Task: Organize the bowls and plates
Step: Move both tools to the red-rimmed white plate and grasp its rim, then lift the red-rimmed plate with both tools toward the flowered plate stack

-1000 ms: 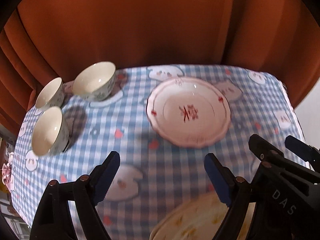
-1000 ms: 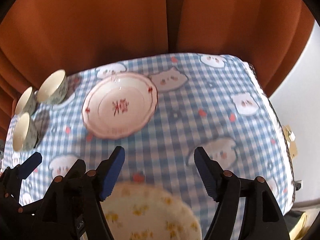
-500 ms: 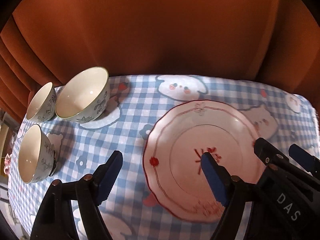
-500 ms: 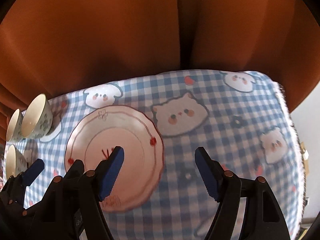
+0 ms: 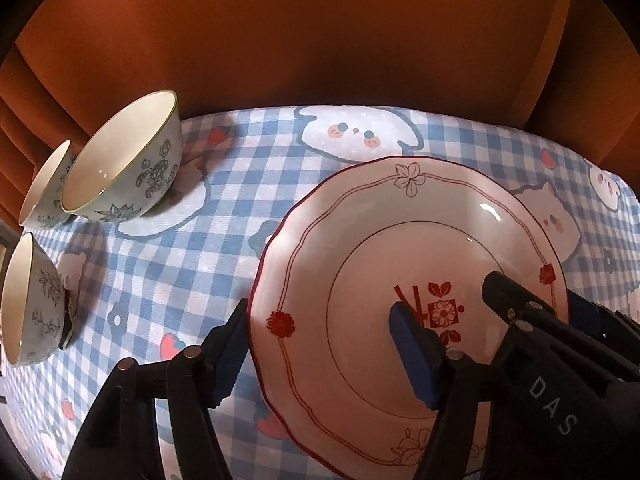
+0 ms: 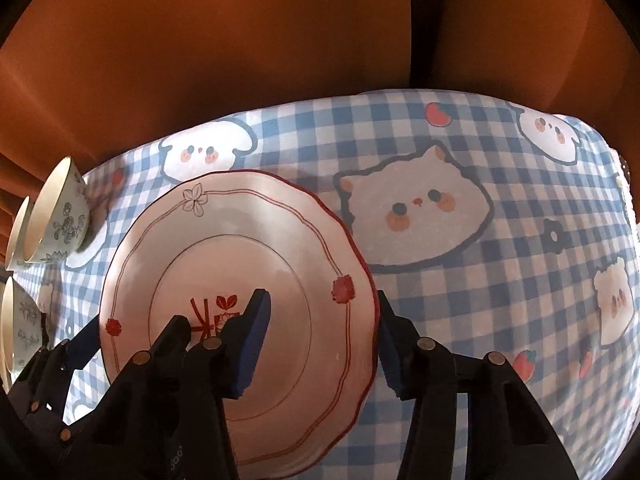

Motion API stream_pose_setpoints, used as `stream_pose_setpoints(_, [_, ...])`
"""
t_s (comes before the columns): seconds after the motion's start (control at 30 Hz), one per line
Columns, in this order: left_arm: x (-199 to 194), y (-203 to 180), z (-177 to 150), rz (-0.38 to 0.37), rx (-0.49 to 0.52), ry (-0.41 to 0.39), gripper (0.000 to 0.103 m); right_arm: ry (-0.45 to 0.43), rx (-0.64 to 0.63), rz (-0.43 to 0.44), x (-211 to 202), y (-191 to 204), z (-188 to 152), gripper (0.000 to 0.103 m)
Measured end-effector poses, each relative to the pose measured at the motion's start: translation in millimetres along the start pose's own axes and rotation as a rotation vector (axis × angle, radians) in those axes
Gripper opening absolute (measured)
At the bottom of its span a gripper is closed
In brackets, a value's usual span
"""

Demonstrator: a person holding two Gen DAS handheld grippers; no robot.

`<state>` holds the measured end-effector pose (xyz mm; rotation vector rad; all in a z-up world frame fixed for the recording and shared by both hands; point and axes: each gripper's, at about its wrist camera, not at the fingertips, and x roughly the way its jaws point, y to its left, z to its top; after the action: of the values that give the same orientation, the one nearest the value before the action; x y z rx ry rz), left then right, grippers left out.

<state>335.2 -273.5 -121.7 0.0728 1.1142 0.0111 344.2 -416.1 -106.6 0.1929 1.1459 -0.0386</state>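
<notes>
The left gripper is built of matte black plastic, each arm tipped with a dark blue pad whose inner face is ribbed like a fine saw edge. Round silver rivets stud its arm joints. The right gripper is of the same make: black angular arms, blue serrated fingers, silver pivot pins along the linkage. Seen from the left wrist camera, its black housing bears the pale grey letters "DAS". Smaller copper-toned screws dot the neighbouring frame seen from the right wrist camera.
</notes>
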Motion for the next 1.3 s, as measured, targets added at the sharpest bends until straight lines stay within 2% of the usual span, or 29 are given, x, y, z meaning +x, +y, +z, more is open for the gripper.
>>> stream_pose_setpoints(0.23, [-9.8,0.7,-3.5,-0.019,-0.007,0.035,0.069,0.013,-0.017,-0.009,-3.1,0.7,-0.2,0.054])
stream_pose_setpoints(0.5, [-31.6,-7.2,-35.4,-0.050,0.017,0.059,0.069,0.032,-0.010,-0.043,-23.8,-7.9,-28.2,0.054])
stream_pose_setpoints(0.6, [-37.2,-14.0,-45.4,-0.032,0.056,0.052,0.069,0.045,0.001,-0.052,-29.3,-12.5,-39.4,0.054])
stream_pose_setpoints(0.83, [-41.5,-14.3,-53.2,-0.046,0.077,0.056,0.069,0.069,0.020,-0.040,-31.0,-22.5,-54.3,0.054])
stream_pose_setpoints(0.9, [-41.5,-13.8,-52.9,-0.033,0.092,0.037,0.065,0.065,0.016,-0.036,-30.7,-23.7,-53.8,0.054])
stream_pose_setpoints(1.03, [-37.0,-11.8,-46.0,-0.015,0.088,0.018,0.064,0.007,-0.030,-0.092,-32.7,-21.5,-50.7,0.054])
stream_pose_setpoints(1.1, [-35.6,-9.2,-43.1,-0.018,0.079,0.018,0.060,0.001,-0.031,-0.086,-31.4,-24.2,-47.4,0.054])
stream_pose_setpoints(1.23, [-33.7,-6.1,-40.9,-0.033,0.055,0.012,0.059,0.009,-0.062,-0.073,-25.4,-27.5,-46.8,0.051])
stream_pose_setpoints(1.27, [-33.8,-9.5,-41.1,-0.046,0.064,0.012,0.054,0.003,-0.081,-0.071,-24.8,-24.0,-49.1,0.051])
stream_pose_setpoints(1.3, [-33.9,-12.0,-40.7,-0.034,0.068,0.007,0.053,-0.001,-0.093,-0.073,-23.1,-18.9,-50.0,0.050])
